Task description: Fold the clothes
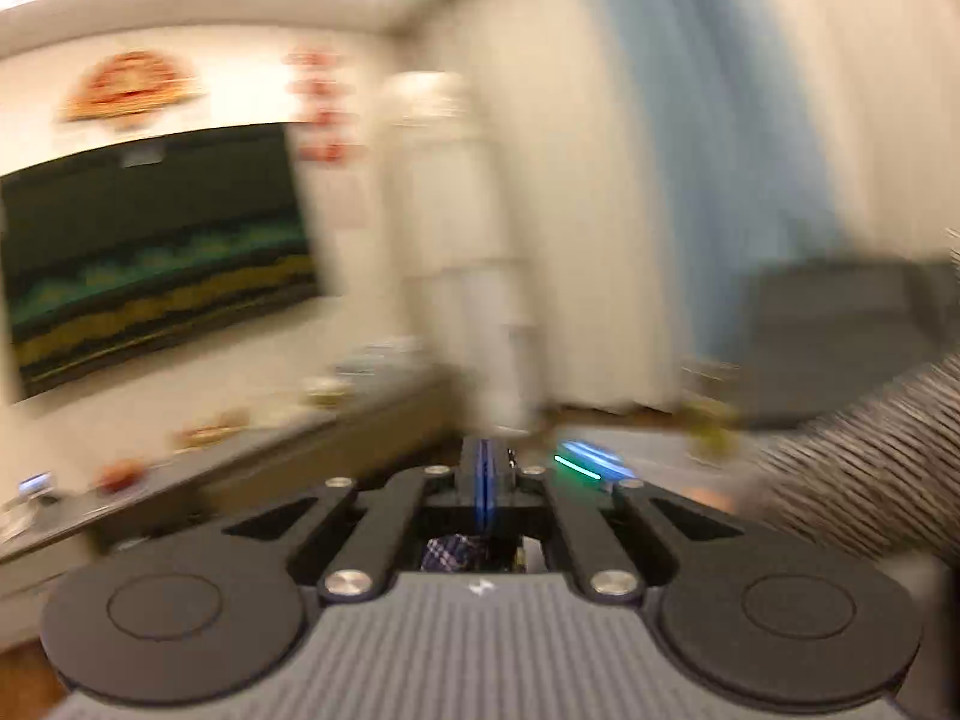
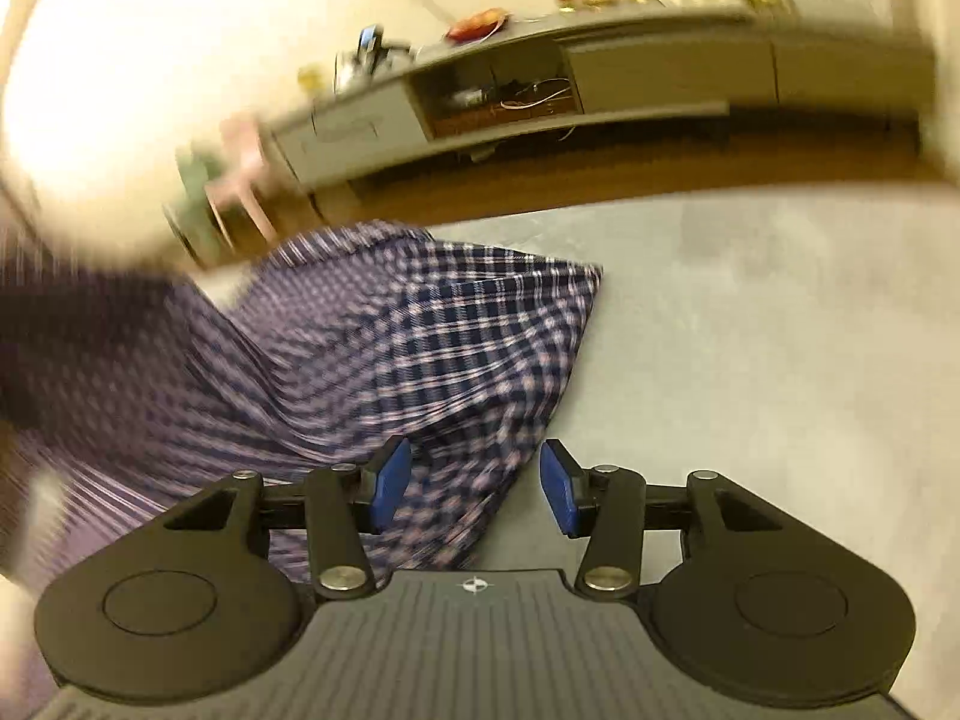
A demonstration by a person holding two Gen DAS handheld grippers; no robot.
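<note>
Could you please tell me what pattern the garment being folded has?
The garment is a dark blue and white plaid check, clearest in the right wrist view.

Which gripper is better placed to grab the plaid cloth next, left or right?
Probably the right gripper: its jaws stand open with the plaid cloth between and just ahead of them. The left gripper is shut and faces the room.

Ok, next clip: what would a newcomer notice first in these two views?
The navy-and-white checked garment fills the left and middle of the right wrist view, draped over a pale grey surface, with the right tool open at its lower edge. In the blurred left wrist view, the left tool is shut, facing a dark wall screen at left.
</note>
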